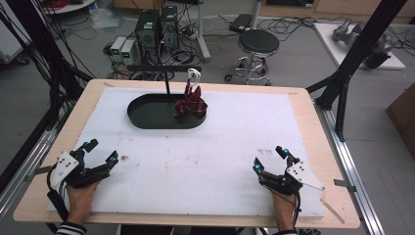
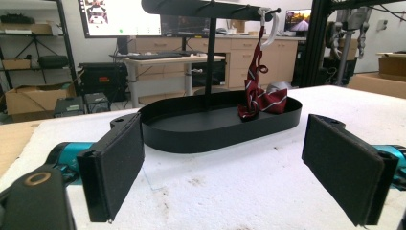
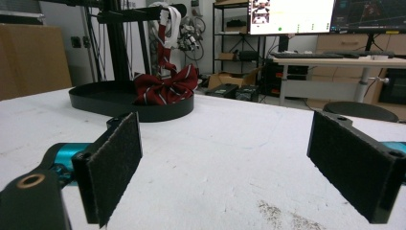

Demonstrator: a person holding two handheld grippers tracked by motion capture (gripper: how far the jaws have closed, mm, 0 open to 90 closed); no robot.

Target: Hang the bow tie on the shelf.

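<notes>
At the lower left of the high view the left gripper (image 1: 102,152) rests on the white table cover (image 1: 220,161), jaws spread wide and empty; the right gripper (image 1: 268,157) at lower right is likewise wide open, holding nothing. Above centre, a dark red striped bow tie (image 1: 191,105) hangs from a white hook (image 1: 194,74) on the stand (image 1: 166,73), its bow lying in the right end of the black oval tray (image 1: 142,115).

Grey floor (image 1: 303,58) strewn with cables; a black stool (image 1: 258,43), computer towers (image 1: 156,27), desks and lit monitors (image 2: 117,17) behind.
</notes>
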